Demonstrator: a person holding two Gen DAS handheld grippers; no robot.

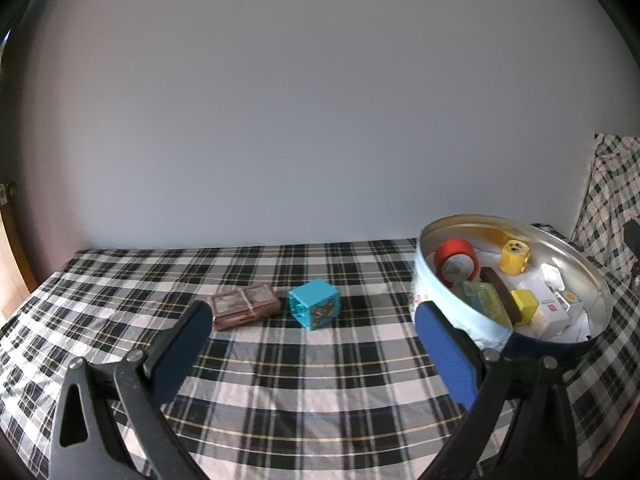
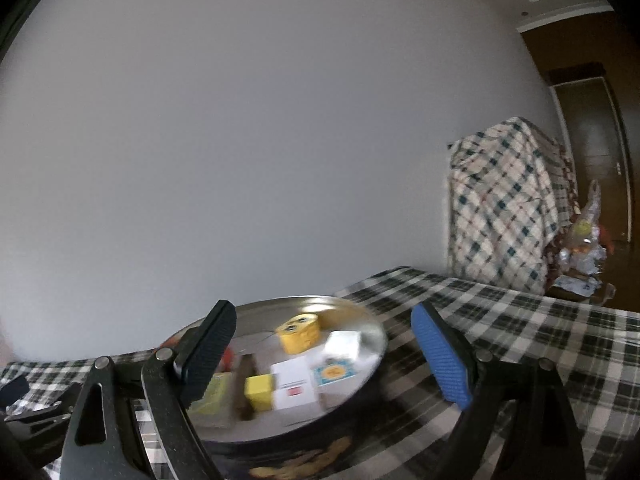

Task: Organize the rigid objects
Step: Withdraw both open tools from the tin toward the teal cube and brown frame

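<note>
A round metal tin [image 1: 440, 296] stands at the right of the checked table; it holds a red tape roll [image 1: 456, 260], a yellow cylinder [image 1: 515, 255], a yellow block and several small boxes. A blue cube [image 1: 314, 304] and a flat brown box [image 1: 245, 306] lie on the cloth left of the tin. My left gripper [image 1: 312, 356] is open and empty, above the cloth in front of the cube. My right gripper [image 2: 324, 356] is open and empty, over the tin [image 2: 360, 320], whose yellow cylinder [image 2: 300, 332] shows between the fingers.
A plain white wall runs behind the table. A piece of furniture draped in checked cloth [image 2: 504, 208] stands to the right, with a dark door [image 2: 596, 152] and bagged items [image 2: 584, 244] beyond it.
</note>
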